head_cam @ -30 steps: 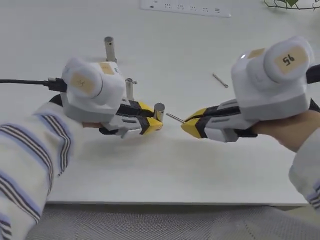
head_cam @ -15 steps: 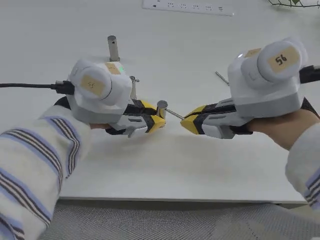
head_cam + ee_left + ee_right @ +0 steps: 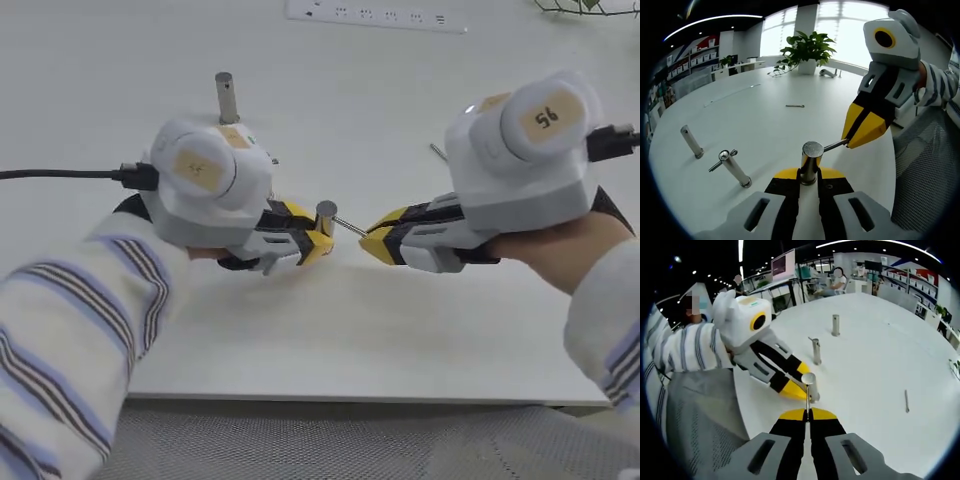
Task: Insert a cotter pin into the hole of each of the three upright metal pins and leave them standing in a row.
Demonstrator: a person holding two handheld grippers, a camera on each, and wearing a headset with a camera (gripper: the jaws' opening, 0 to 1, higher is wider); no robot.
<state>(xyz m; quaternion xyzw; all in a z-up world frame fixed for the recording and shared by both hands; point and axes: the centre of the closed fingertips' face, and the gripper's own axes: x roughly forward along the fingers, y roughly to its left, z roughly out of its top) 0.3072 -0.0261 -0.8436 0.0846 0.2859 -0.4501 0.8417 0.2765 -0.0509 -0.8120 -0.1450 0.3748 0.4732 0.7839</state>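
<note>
Since 1 s ago R gripper has edged in: cotter pin tip now touches metal pin just under its head; in the hole or not, can't tell. R jaws pinched tight on cotter pin. L gripper jaws clamp metal pin's lower shaft, upright. Left gripper view: 2nd pin, w/ cotter thru it, at 9 o'clock; bare 3rd pin beyond, 10 o'clock. Spare cotter at 12.

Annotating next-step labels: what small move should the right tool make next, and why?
Probably push the right tool slightly toward the left tool, driving the cotter pin through the metal pin. The cotter pin's tip meets the metal pin just under its head, most of its length is exposed, and the left tool clamps that pin upright.
</note>
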